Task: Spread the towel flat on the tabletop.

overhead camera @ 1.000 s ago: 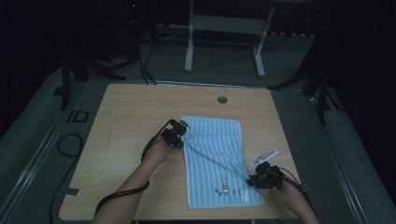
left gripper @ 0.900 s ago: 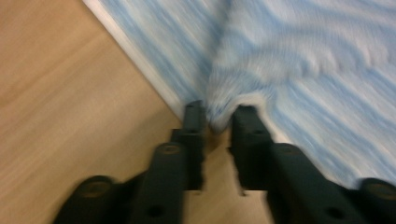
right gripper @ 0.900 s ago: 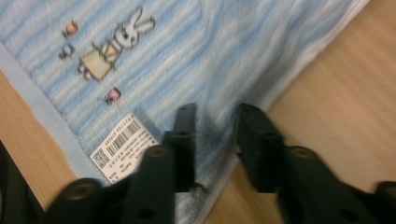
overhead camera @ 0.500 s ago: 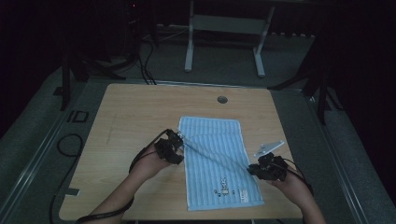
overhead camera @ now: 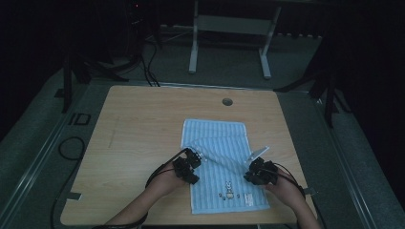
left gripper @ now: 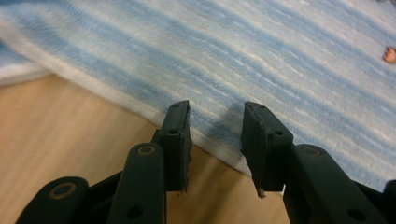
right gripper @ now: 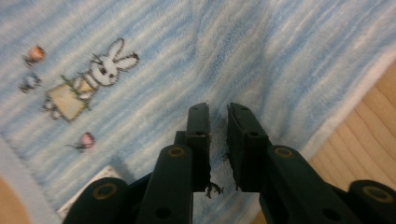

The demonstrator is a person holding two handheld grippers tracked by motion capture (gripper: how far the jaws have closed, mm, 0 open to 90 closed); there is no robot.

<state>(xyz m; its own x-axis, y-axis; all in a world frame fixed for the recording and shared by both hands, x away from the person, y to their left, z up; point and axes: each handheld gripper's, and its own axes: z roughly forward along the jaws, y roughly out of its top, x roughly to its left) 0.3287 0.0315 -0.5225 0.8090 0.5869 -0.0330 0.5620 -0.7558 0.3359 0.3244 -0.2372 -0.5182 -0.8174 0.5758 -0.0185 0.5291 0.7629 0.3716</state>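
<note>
Both pairs of jaws stood parted over the blue striped towel point(overhead camera: 224, 162), and neither held anything. On our left gripper point(left gripper: 217, 123) they had a clear gap between them, after a recent widening that had since settled; they pointed at the towel's white hem, with bare cloth and wood showing through the gap and nothing pinched. On our right gripper point(right gripper: 217, 122) they stood only a narrow slit apart, having just opened a little; between them we saw only the cloth lying below, with no fold caught and a few dark threads clinging to the pads.

We saw the towel lying flat on the wooden table point(overhead camera: 138, 129), right of centre and running toward our edge. Its far part was folded over, so that a diagonal edge ran across the cloth between the two grippers. From above, our left gripper point(overhead camera: 190, 162) sat at the towel's left edge, and our right gripper point(overhead camera: 259, 171) at its right edge. An embroidered rabbit point(right gripper: 95, 74) with small flowers lay on the near part, beside a white label point(right gripper: 91, 189) at the hem.
</note>
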